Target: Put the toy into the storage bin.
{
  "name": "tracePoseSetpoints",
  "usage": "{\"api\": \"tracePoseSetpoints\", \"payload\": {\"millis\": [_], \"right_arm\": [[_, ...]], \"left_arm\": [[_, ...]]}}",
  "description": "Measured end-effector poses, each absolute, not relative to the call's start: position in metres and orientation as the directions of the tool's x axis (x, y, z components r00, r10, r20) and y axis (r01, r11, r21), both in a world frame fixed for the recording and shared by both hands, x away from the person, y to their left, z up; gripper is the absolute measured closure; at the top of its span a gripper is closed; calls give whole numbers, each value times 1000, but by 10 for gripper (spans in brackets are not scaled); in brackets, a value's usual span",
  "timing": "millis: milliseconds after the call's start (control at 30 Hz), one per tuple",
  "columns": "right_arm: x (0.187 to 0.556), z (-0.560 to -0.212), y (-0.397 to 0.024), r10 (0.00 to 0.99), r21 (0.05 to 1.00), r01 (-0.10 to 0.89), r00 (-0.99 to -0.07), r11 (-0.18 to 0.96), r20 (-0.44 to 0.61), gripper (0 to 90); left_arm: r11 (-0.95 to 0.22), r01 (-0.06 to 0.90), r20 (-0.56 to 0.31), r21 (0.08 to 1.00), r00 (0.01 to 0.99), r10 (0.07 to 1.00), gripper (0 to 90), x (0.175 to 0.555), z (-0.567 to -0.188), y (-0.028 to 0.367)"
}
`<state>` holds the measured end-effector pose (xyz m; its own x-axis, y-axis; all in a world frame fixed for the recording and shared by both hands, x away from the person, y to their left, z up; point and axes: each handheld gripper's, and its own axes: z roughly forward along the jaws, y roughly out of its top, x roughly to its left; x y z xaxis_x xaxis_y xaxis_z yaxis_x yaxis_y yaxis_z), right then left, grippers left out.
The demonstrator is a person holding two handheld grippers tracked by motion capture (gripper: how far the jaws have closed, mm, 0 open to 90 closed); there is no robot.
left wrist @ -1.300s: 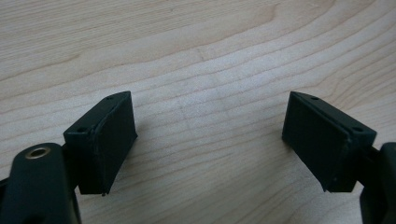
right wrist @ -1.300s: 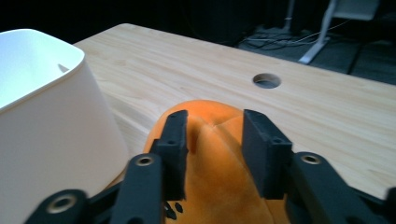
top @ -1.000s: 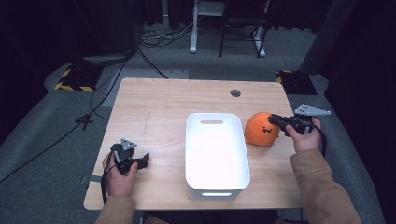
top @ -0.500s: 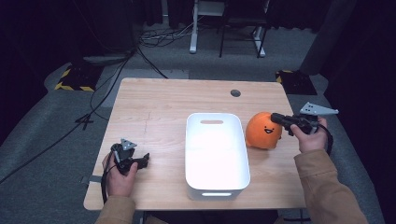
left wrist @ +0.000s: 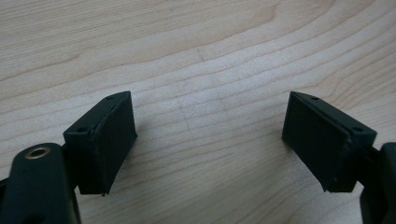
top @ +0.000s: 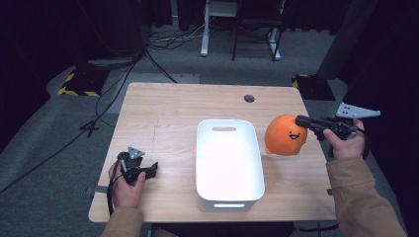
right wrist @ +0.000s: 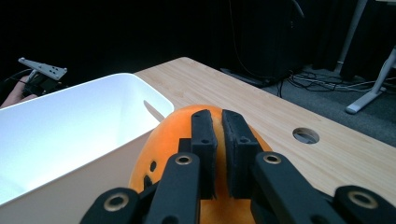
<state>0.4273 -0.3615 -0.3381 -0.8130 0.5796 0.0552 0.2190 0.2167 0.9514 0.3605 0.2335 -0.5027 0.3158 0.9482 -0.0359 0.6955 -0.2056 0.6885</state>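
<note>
An orange plush toy with a smiling face (top: 284, 135) hangs just above the table, right of the white bin (top: 201, 148). My right gripper (top: 299, 120) is shut on a fold at the toy's top; in the right gripper view its jaws (right wrist: 218, 140) pinch the orange plush (right wrist: 161, 140) close together. The bin (right wrist: 70, 135) lies to the left in that view. My left gripper (top: 151, 169) rests on the wooden table (top: 173, 113) at the front left. It is open (left wrist: 210, 140), with bare wood between its pads (left wrist: 109, 140).
A round cable hole (top: 249, 98) sits in the table's far right part, also seen as a hole (right wrist: 306, 136) past the toy. Cables and desk legs (top: 203, 34) lie on the floor beyond the far edge.
The right hand has risen and drawn slightly right, lifting the orange plush off the table. The left hand has kept still.
</note>
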Motion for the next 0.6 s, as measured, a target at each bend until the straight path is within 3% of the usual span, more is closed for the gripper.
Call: {"api": "tracePoseSetpoints", "payload": {"millis": [600], "right_arm": [[404,-279,-351,514,967,103,-857,232,-32,846]], "left_arm": [[-205,695,-36,689,315,948,178,360,-503,233]]}}
